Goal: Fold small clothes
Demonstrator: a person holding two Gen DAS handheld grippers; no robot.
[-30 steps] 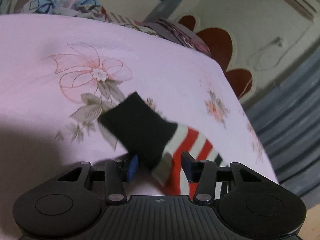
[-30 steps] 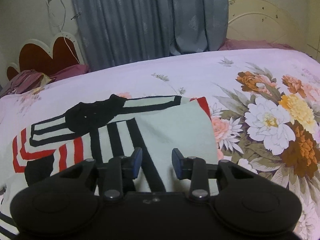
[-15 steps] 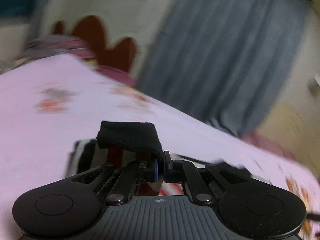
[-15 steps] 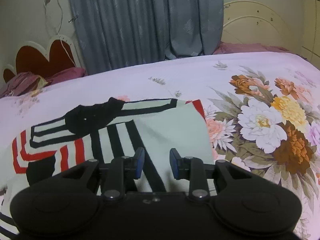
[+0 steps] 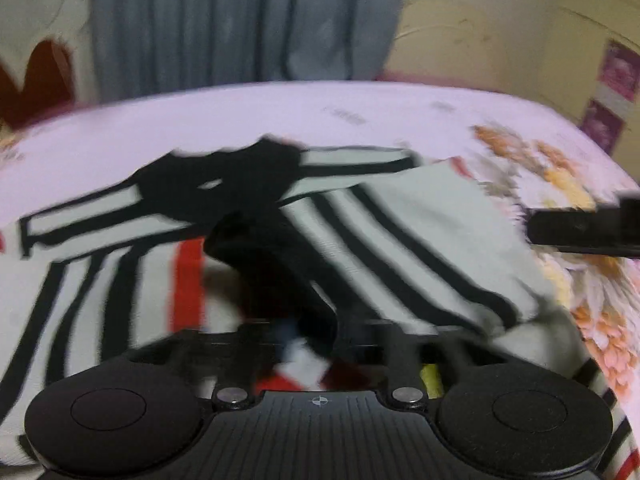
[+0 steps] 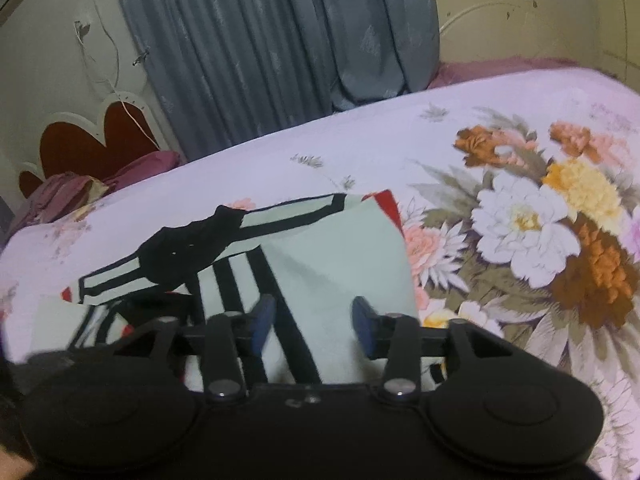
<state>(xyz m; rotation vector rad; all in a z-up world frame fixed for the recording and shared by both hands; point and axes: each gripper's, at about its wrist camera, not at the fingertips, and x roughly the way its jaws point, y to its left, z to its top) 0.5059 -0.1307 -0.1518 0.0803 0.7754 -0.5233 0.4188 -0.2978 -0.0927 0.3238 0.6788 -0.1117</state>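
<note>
A small striped garment (image 6: 340, 256), pale with black and red stripes and a black collar, lies on the bed; it also shows in the left wrist view (image 5: 400, 232). My left gripper (image 5: 316, 336) is shut on the black sleeve cuff (image 5: 256, 240) and holds it over the garment's body; this view is blurred. My right gripper (image 6: 314, 320) is open and empty, low over the garment's pale right part, and its black body shows at the right edge of the left wrist view (image 5: 584, 232).
The bed (image 6: 400, 136) has a pink sheet with large flower prints at the right (image 6: 540, 224). A grey curtain (image 6: 272, 48) hangs behind it. A red and cream headboard (image 6: 92, 148) and crumpled purple bedding (image 6: 80, 192) are at the far left.
My left gripper shut on the black cuff, lifted it and swung it right over the garment's body. My right gripper opened wider and barely moved.
</note>
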